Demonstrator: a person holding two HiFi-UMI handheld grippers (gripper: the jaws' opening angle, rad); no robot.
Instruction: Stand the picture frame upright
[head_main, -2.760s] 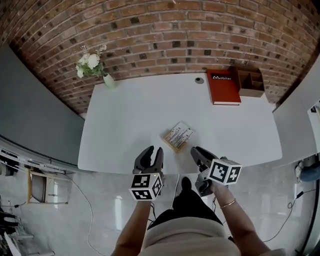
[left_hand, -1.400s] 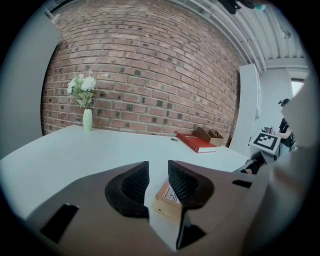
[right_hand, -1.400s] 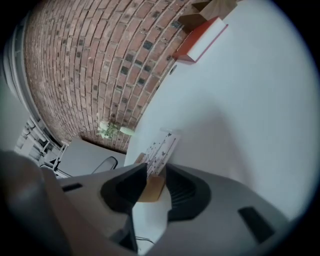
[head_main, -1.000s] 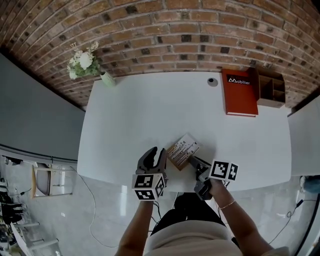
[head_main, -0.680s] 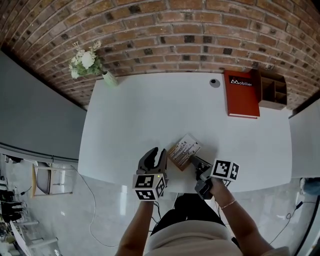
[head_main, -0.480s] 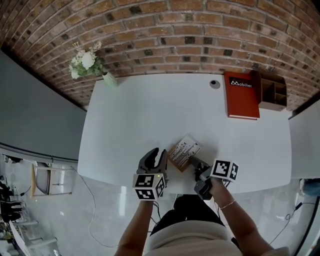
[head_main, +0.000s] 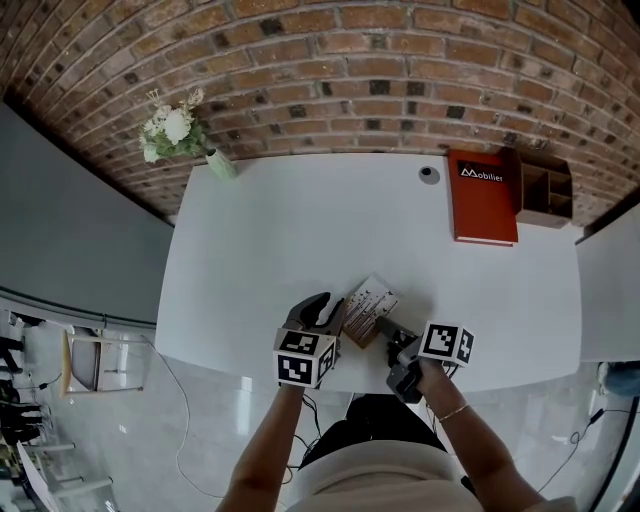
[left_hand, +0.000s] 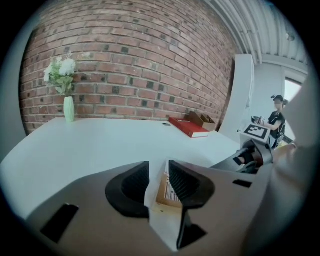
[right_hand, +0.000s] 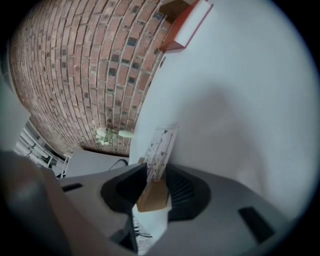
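R gripper clamped on the picture frame: in the right gripper view both pads sit on the frame's lower brown part, one per side, and the printed panel sticks out past the tips. L gripper has jaws apart and they've just been opening. In the left gripper view the frame's edge sits in the gap btwn the jaws; can't see either pad pressing on it, so no L grip as far as I can tell.

Frame location: near the front edge of the table, roughly mid-width, btwn the two grippers, L gripper at its left side, R gripper at its lower right corner. Printed face points up toward the head cam. Flat vs tilted: can't tell from above.

Rest of the table, all well apart from the frame:
- red book at the far right, w/ wooden organizer just beside it
- small round grommet near the book
- vase w/ white flowers at the far left corner

Brick wall behind the table.
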